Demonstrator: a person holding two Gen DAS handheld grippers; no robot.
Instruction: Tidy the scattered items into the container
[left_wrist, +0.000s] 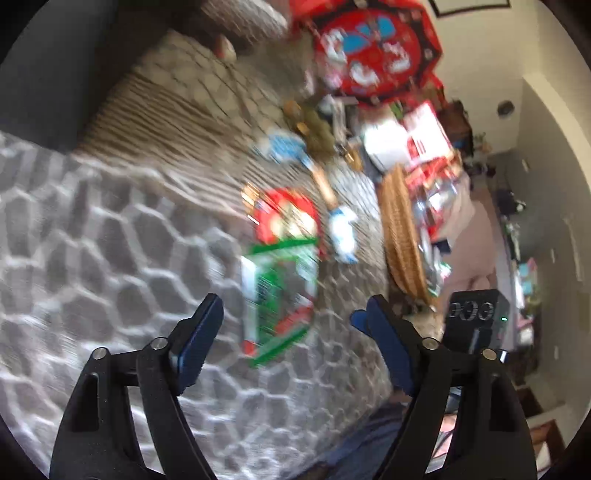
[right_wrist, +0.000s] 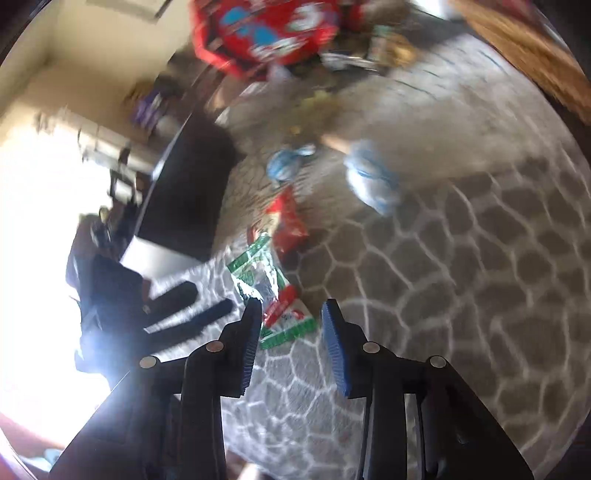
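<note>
Both views are motion-blurred. A green, white and red packet (left_wrist: 279, 295) lies on the grey patterned rug, just beyond my open, empty left gripper (left_wrist: 288, 314). Behind it lie a red packet (left_wrist: 286, 216) and a blue-white wrapper (left_wrist: 343, 232). A wicker basket (left_wrist: 402, 236) stands to the right, holding several packets. In the right wrist view my right gripper (right_wrist: 291, 314) is open and empty, its fingertips just short of the green packet (right_wrist: 266, 288). The red packet (right_wrist: 286, 221) and blue-white wrappers (right_wrist: 373, 177) lie farther off. The basket's rim (right_wrist: 535, 48) shows at the top right.
A large red patterned box (left_wrist: 373, 51) and more small items (left_wrist: 314, 133) lie at the rug's far side. A dark cabinet (right_wrist: 188, 192) stands left of the rug. My left gripper's fingers (right_wrist: 177, 299) show at the left of the right wrist view.
</note>
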